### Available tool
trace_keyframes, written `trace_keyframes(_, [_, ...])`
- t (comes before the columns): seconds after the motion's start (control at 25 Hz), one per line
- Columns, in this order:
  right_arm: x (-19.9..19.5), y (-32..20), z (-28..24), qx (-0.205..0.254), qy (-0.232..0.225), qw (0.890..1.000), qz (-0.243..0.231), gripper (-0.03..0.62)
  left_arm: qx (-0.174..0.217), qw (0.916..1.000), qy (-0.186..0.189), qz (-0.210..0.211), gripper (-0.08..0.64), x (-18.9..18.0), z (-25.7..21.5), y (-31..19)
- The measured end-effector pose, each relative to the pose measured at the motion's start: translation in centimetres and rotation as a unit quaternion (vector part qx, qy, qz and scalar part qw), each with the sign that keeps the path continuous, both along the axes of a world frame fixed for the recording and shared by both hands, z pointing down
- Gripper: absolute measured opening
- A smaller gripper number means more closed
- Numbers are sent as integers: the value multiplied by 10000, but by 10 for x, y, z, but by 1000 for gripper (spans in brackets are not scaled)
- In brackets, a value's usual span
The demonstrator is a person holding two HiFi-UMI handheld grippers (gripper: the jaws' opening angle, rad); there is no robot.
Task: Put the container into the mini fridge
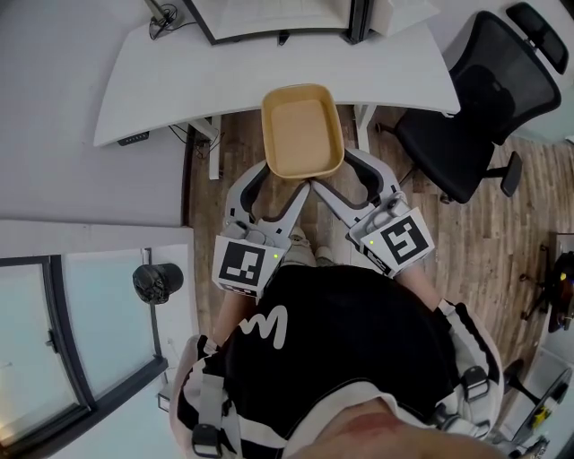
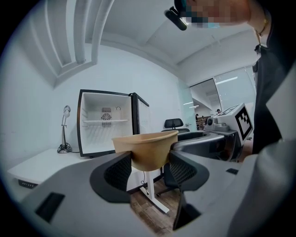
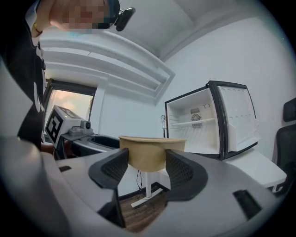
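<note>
Both grippers hold an empty tan container [image 1: 301, 130] by its near rim, level over the wooden floor at the desk's front edge. My left gripper [image 1: 280, 184] is shut on the container's left near corner, my right gripper [image 1: 343, 179] on the right near corner. In the left gripper view the container [image 2: 147, 149] sits between the jaws of the left gripper [image 2: 149, 165], with the mini fridge [image 2: 104, 122] beyond it, door open, on the desk. In the right gripper view the container [image 3: 150, 150] sits between the jaws of the right gripper [image 3: 147, 167]. The fridge [image 3: 199, 125] stands to its right, shelf bare.
The white desk [image 1: 179, 81] spans the top, with the fridge [image 1: 278, 13] at its back edge. A black office chair [image 1: 489, 99] stands to the right. A microphone stand [image 2: 64, 132] is on the desk left of the fridge. A glass partition [image 1: 54, 341] lies at the lower left.
</note>
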State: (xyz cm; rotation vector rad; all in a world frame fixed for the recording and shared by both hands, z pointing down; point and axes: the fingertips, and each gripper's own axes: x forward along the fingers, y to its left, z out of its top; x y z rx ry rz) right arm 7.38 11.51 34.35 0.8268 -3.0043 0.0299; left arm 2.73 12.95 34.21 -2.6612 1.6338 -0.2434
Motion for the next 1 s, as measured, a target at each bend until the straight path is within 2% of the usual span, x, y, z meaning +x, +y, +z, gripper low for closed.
trace_keyframes(0.36, [-1, -9, 1, 22, -11, 10000, 25, 265, 29, 10000, -68, 21, 259, -1, 3, -7])
trace_keyframes(0.8, [-16, -56, 6, -13, -12, 10000, 59, 265, 154, 9998, -60, 136, 259, -17, 8, -58])
trace_keyframes(1.0, [-28, -83, 6, -33, 16, 9999, 98, 265, 79, 9999, -4, 153, 259, -28, 7, -84])
